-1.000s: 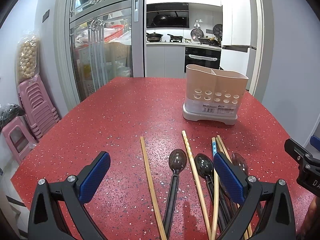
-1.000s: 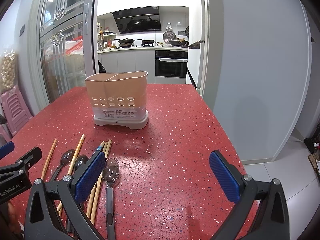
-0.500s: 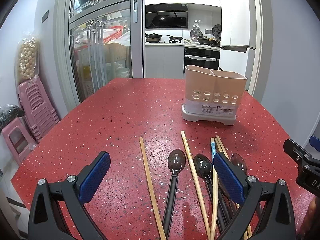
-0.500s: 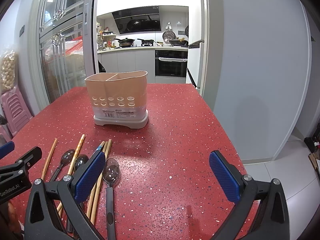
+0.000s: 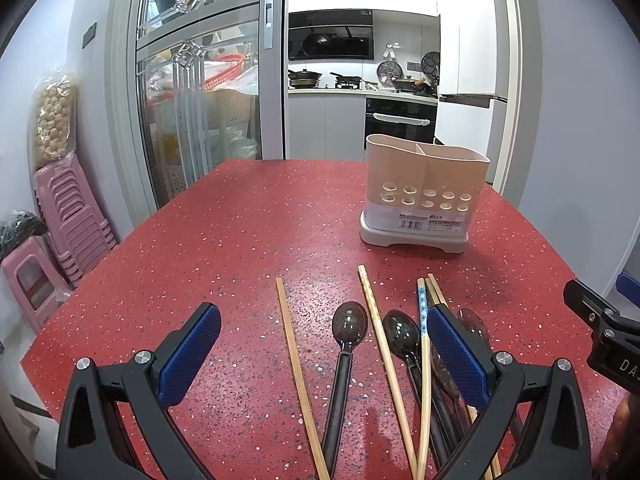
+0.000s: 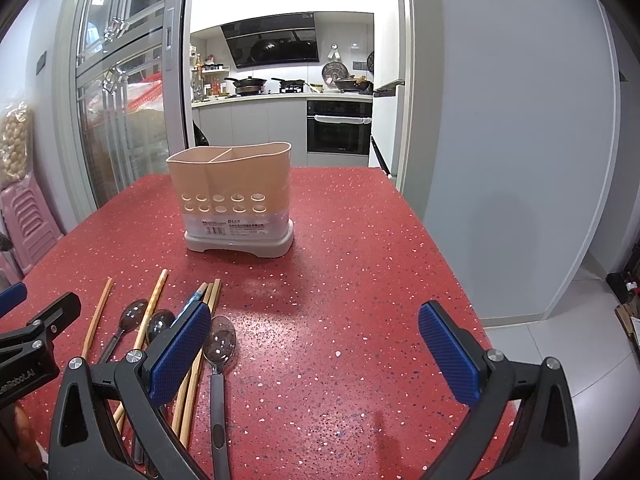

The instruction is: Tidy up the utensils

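A beige two-compartment utensil holder (image 5: 422,192) stands upright and empty on the red speckled table (image 5: 240,240); it also shows in the right wrist view (image 6: 236,200). Several wooden chopsticks (image 5: 294,356) and dark spoons (image 5: 348,332) lie loose on the table in front of it. My left gripper (image 5: 324,356) is open and empty, hovering above the spoons and chopsticks. My right gripper (image 6: 316,348) is open and empty, to the right of the pile; a spoon (image 6: 219,344) lies by its left finger.
The table's right edge (image 6: 440,248) drops to a tiled floor. Pink stacked stools (image 5: 60,216) stand left of the table. A glass sliding door and kitchen lie behind. The right gripper's body (image 5: 600,332) shows at the left view's right edge.
Both grippers have held nearly still; the left view has shifted only slightly. Nothing was picked up or moved.
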The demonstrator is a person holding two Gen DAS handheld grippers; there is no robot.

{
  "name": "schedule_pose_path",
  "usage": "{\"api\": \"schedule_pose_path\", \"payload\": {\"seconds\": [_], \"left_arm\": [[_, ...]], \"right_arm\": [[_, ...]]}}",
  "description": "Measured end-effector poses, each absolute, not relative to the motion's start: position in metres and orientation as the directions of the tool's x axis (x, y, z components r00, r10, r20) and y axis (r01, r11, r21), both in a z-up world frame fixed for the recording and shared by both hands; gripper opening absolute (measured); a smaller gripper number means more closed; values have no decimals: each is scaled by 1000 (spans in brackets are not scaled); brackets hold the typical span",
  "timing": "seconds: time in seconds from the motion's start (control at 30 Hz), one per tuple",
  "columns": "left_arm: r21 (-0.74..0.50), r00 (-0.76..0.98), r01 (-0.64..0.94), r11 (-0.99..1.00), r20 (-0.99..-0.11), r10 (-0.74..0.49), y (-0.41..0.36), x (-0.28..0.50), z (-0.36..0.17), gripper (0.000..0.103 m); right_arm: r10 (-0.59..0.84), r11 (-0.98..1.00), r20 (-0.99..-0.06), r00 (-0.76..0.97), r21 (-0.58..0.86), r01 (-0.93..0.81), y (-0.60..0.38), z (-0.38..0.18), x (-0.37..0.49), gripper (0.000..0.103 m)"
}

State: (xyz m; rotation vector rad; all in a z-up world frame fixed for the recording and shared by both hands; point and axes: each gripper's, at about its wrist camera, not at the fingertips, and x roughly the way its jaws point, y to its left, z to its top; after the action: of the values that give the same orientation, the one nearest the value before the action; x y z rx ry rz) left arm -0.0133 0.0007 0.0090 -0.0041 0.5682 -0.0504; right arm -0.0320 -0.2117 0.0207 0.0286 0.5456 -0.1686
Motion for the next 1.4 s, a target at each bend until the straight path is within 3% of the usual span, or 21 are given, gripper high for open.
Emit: {"api": "schedule_pose_path", "payload": {"seconds": [1.4], "left_arm": [[-24,833,40,999,-551,-47,2,-10,7,103]], "right_arm": [[-142,987,-521,842,-11,160,-212,24,-35,103]]}}
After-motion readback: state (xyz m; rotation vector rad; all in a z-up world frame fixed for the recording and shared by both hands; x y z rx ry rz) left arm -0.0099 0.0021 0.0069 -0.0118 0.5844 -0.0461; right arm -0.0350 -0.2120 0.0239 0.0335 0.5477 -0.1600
